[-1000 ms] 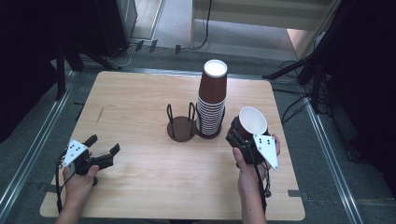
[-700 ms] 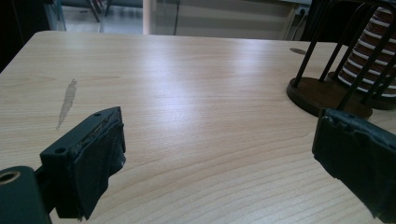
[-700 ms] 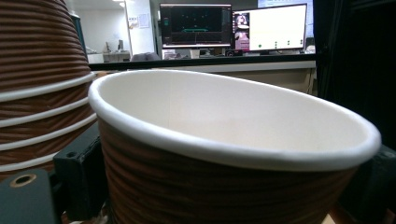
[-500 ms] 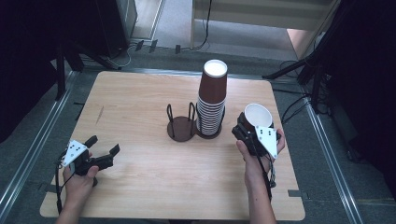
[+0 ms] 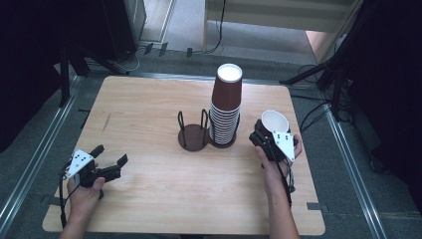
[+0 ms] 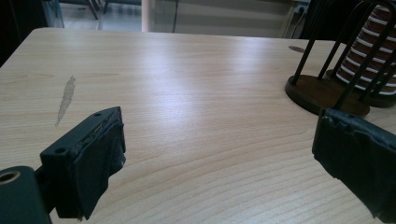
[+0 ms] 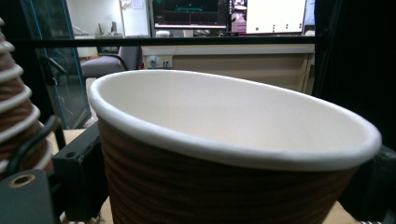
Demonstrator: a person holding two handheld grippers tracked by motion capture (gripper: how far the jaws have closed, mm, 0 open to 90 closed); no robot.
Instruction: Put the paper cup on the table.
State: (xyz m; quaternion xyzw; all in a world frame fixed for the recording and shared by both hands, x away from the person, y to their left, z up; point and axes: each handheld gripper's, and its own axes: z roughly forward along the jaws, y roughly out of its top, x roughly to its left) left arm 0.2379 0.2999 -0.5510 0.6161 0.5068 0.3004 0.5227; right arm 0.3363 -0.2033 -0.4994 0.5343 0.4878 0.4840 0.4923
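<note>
Brown cup (image 5: pixel 274 121) pinched in right gripper (image 5: pixel 264 138) jaws, now nearer stack (image 5: pixel 225 107) | left gripper (image 5: pixel 108 162) jaws spread, unmoved

From above our side we look forward and down on the pale wooden table (image 5: pixel 149 109). Our left gripper's camera skims low across it toward the dark round wire cup holder (image 6: pixel 327 88), which the overhead also shows (image 5: pixel 193 135). Our right gripper's camera sits close behind a brown ribbed paper cup (image 7: pixel 224 154).

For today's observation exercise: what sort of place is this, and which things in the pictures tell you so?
Probably a lab or studio set up for recording. A bare wooden table stands between dark stands, cables trail across the floor, and lit monitors sit above a desk behind.
</note>
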